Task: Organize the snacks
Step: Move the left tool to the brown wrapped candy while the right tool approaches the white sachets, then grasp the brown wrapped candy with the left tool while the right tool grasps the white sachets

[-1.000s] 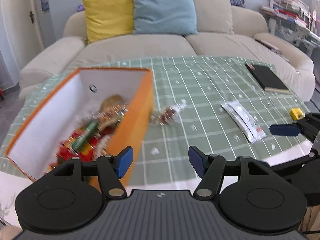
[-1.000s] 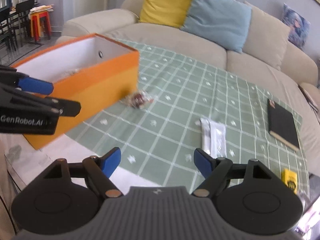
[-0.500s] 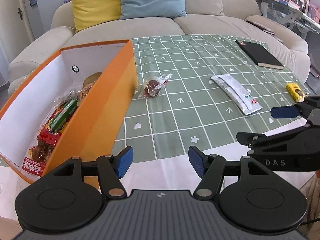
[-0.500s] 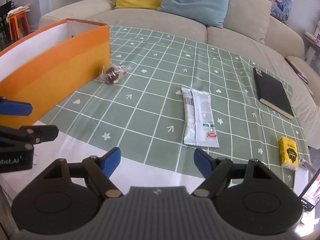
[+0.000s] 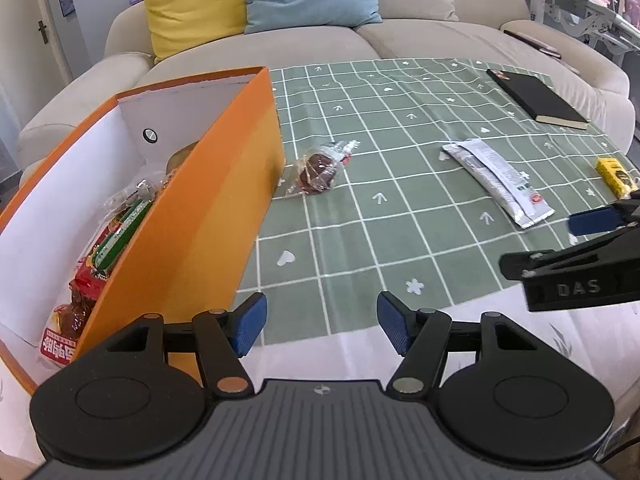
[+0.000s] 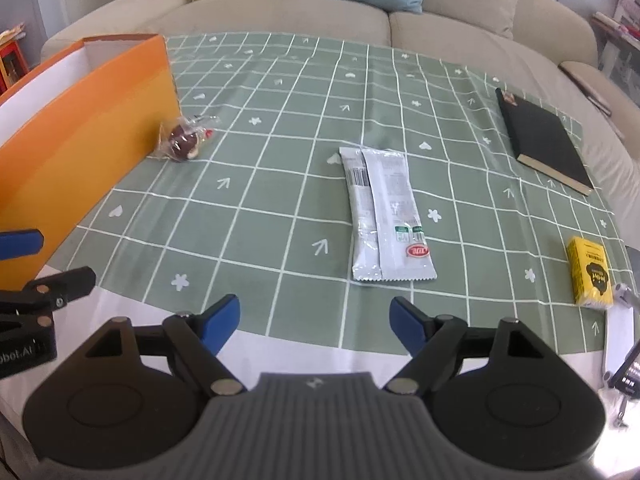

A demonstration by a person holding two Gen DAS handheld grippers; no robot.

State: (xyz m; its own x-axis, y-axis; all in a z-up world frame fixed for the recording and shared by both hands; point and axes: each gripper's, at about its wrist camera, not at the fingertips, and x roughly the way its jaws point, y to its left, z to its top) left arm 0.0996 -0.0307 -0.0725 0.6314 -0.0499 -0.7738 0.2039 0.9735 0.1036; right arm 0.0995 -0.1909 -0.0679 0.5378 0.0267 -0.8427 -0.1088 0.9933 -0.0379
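Observation:
An orange box [image 5: 208, 216] [image 6: 80, 128] with a white inside stands at the left of the green checked cloth; several wrapped snacks [image 5: 116, 236] lie in it. A clear-wrapped brown snack [image 5: 318, 168] [image 6: 185, 141] lies just beside the box's right wall. A long silver snack packet [image 6: 382, 216] [image 5: 498, 182] lies mid-cloth, and a small yellow snack box [image 6: 590, 276] [image 5: 616, 174] sits near the right edge. My left gripper [image 5: 318, 328] hangs open and empty over the cloth's near edge beside the box. My right gripper [image 6: 316, 322] is opening, with nothing between its fingers, just short of the silver packet.
A black notebook [image 6: 544, 144] lies at the far right of the cloth. A beige sofa [image 5: 360, 40] with yellow and blue cushions runs behind the table. White bare tabletop [image 6: 280, 356] shows in front of the cloth's near edge.
Both grippers have sunk toward the table and tipped further down. The right gripper's fingers stand wider apart than before. The snacks and the box lie where they were.

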